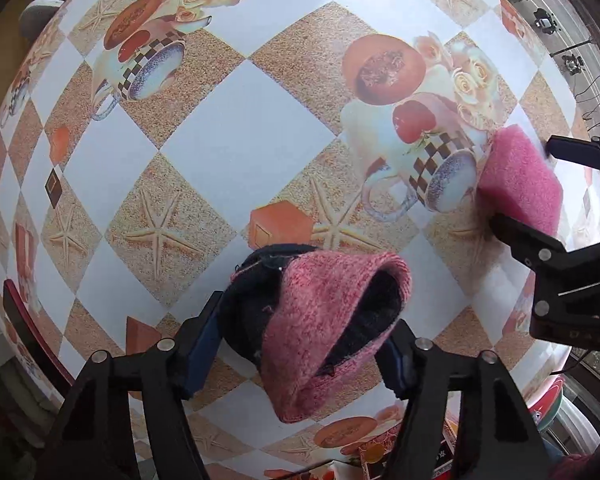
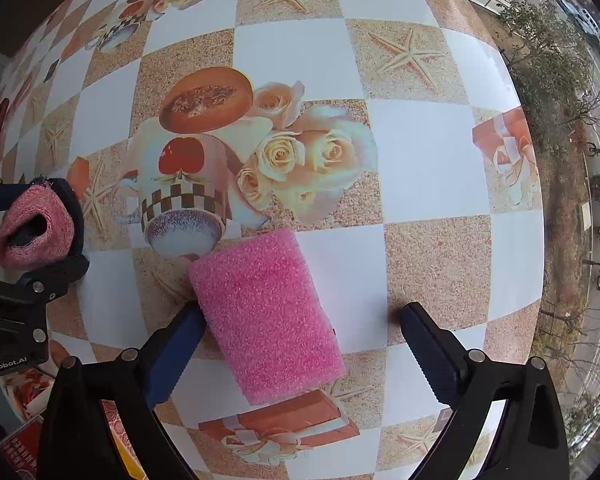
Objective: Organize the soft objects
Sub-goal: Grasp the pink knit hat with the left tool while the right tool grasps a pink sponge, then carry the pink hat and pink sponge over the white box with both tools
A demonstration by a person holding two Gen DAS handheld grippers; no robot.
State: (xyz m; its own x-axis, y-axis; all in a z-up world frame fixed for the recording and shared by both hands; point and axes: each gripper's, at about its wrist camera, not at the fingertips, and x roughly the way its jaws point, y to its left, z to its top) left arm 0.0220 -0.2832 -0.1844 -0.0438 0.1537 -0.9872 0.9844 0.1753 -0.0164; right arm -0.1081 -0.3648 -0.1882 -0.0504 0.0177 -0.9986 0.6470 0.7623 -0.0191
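A rolled pink and dark knit sock (image 1: 320, 320) sits between the fingers of my left gripper (image 1: 300, 344), which is shut on it just above the patterned table (image 1: 220, 120). The sock also shows at the left edge of the right wrist view (image 2: 36, 228). A pink foam sponge (image 2: 268, 316) lies flat on the table between the wide-open fingers of my right gripper (image 2: 300, 332); the left finger touches its edge, the right finger stands apart. The sponge also shows in the left wrist view (image 1: 520, 176), with the right gripper's fingers (image 1: 528, 240) around it.
The table wears a printed cloth of white and sandy squares with cups, roses and starfish (image 2: 308, 152). Its right edge (image 2: 528, 200) drops off beside a window over a street. Red printed items (image 2: 24, 440) lie below the near edge.
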